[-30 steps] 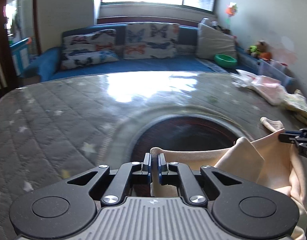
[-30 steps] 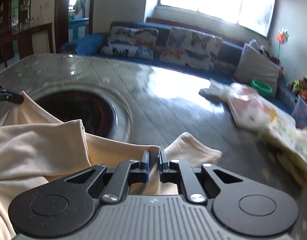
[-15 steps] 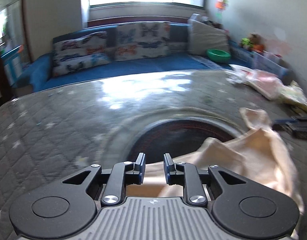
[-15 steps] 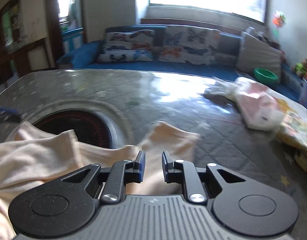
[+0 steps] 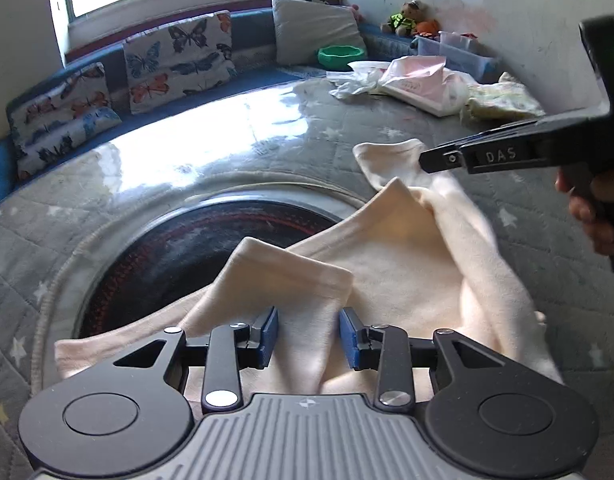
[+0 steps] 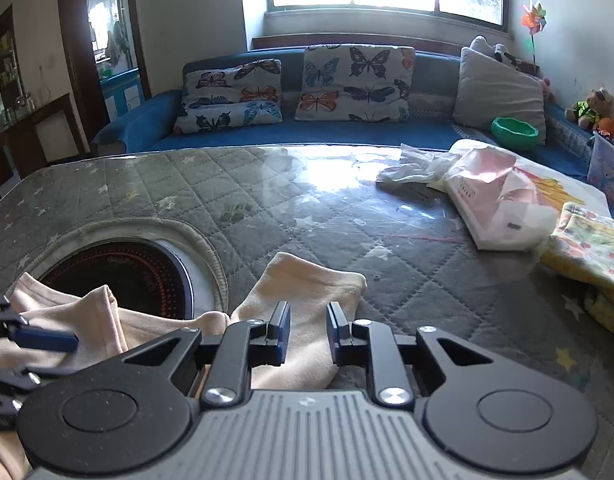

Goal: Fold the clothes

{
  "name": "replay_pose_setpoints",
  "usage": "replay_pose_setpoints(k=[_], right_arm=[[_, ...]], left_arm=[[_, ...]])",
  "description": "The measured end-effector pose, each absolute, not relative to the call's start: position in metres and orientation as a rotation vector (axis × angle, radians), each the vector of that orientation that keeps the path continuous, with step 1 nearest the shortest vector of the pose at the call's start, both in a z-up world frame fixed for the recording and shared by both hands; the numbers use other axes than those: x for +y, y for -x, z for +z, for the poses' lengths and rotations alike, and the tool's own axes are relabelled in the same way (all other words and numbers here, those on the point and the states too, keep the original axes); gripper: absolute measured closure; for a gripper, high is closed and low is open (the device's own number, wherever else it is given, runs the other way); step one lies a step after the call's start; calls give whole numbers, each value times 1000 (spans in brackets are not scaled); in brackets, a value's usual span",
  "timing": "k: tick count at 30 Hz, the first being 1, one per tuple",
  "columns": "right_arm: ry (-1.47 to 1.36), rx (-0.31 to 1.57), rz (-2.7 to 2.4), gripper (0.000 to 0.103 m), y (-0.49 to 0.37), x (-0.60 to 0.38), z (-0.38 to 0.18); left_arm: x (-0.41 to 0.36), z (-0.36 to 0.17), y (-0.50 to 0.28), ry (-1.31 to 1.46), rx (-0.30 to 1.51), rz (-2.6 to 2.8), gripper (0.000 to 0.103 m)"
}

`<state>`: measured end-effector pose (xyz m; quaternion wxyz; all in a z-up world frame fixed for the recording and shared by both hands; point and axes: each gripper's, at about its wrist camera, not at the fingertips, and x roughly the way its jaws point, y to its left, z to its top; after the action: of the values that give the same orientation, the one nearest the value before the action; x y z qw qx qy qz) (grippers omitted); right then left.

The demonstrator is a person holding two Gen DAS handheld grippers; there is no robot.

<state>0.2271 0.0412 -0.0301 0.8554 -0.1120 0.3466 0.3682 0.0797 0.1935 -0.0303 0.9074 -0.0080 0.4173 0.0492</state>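
A cream garment (image 5: 407, 264) lies crumpled on the grey quilted table (image 5: 147, 184), partly over a dark round inset (image 5: 195, 248). My left gripper (image 5: 307, 332) hovers over one folded sleeve end. Its jaws are opening, and the blue pads stand clear on either side of the cloth. In the right wrist view my right gripper (image 6: 307, 330) is above the garment's other sleeve (image 6: 307, 288). Its jaws are opening too, with the pads apart and not pressing. From the left wrist view the right gripper (image 5: 427, 160) appears at the far sleeve tip, held by a hand (image 5: 587, 208).
A pink-and-white bag (image 6: 495, 200) and yellow patterned cloth (image 6: 591, 248) lie at the table's right. Behind the table are a blue sofa (image 6: 307, 132) with butterfly cushions and a green bowl (image 6: 513, 130). The left gripper's blue pad (image 6: 43, 338) shows at the left edge.
Both grippers were shut on the cream garment a second ago; both have let go, and their jaws have spread. The garment has settled on the table. The left view has swung right.
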Motion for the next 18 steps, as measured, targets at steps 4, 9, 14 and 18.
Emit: replay_pose_setpoints(k=[4, 9, 14, 18], right_arm=[[221, 734, 760, 80, -230, 43, -33], [210, 736, 802, 80, -232, 56, -29], [240, 781, 818, 80, -239, 87, -38], [275, 795, 803, 80, -239, 98, -48]], left_arm=[[194, -32, -82, 8, 851, 111, 69], [199, -29, -80, 36, 830, 132, 94], [208, -24, -71, 66, 798, 170, 97], [217, -19, -64, 81, 782, 197, 97]])
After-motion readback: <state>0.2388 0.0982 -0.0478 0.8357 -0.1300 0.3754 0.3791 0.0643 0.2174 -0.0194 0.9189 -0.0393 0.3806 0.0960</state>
